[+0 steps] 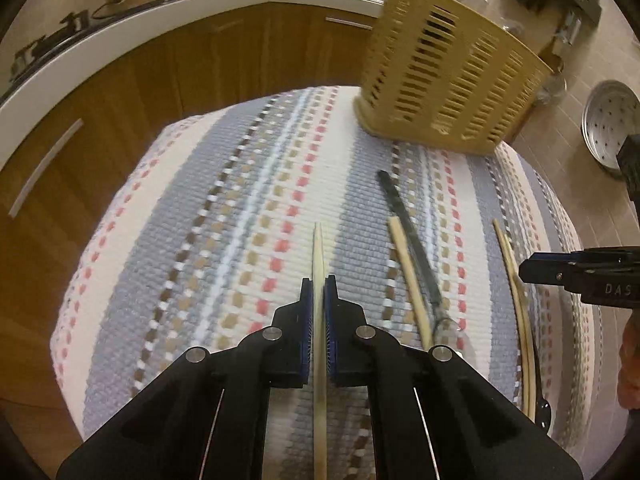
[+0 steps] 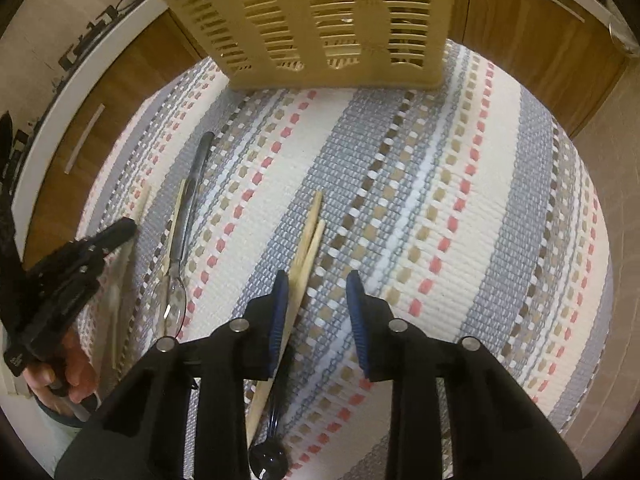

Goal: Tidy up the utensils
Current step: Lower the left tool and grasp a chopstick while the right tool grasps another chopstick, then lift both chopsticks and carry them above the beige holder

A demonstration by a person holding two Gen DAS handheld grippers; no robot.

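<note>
My left gripper (image 1: pixel 319 286) is shut on a pale wooden chopstick (image 1: pixel 318 252) above the striped woven cloth (image 1: pixel 224 216). To its right lie another chopstick (image 1: pixel 408 272) and a metal spoon (image 1: pixel 408 236) with a dark handle, then a pair of chopsticks (image 1: pixel 516 296). A tan slotted utensil basket (image 1: pixel 452 76) stands at the far right. My right gripper (image 2: pixel 316 284) is open above the cloth, its left finger next to two chopsticks (image 2: pixel 306 244) and a dark spoon (image 2: pixel 269 458). The basket (image 2: pixel 312 20) is straight ahead. The metal spoon (image 2: pixel 180 264) lies left, beside the left gripper (image 2: pixel 120 232).
Wooden cabinets (image 1: pixel 120 92) with a white countertop (image 1: pixel 100 44) curve behind the cloth. A perforated metal tray (image 1: pixel 608 124) leans at the right wall. The cloth (image 2: pixel 460 200) stretches wide to the right of my right gripper.
</note>
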